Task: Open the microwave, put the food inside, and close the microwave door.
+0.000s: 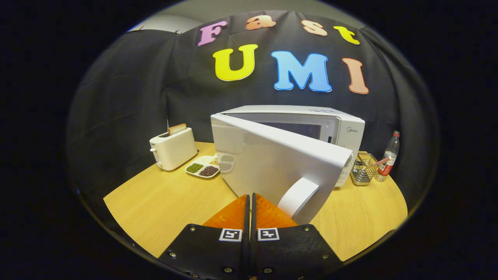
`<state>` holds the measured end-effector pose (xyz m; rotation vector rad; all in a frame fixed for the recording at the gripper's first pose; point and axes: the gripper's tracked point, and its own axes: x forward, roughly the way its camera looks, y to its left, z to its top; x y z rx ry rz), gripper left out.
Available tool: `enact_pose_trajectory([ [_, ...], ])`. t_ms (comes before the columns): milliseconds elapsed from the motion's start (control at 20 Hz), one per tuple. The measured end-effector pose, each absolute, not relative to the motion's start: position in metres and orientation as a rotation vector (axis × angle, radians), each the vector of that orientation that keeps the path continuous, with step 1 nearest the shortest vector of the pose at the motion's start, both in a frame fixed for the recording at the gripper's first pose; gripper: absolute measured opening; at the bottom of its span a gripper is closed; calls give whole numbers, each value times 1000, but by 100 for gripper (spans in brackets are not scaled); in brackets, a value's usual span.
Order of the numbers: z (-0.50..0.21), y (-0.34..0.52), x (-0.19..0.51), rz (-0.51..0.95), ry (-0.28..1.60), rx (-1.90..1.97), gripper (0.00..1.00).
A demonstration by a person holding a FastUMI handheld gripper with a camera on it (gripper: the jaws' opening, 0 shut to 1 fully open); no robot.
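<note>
White microwave (311, 132) stands on the wooden worktop (163, 202), its door (272, 163) swung partly open toward the tool (250, 200). The tool's fingers are pressed together, holding nothing, just before the door's handle (297, 198). A toaster (173, 149) and divided dish (202, 167) sit beside.

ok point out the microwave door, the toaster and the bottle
microwave door (272, 163): gripper view, on its flat white outer face, swung partly open just ahead of the shut claw (249, 202).
toaster (175, 152): gripper view, on its front side.
bottle (390, 155): gripper view, on its clear body above the label.
</note>
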<state>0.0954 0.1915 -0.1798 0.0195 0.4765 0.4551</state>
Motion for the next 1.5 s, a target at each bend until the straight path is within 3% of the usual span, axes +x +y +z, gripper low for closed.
enact_pose_trajectory([
  [1050,-200,149,247,318,466,39,1],
  [1500,-200,144,275,273,441,47,1],
])
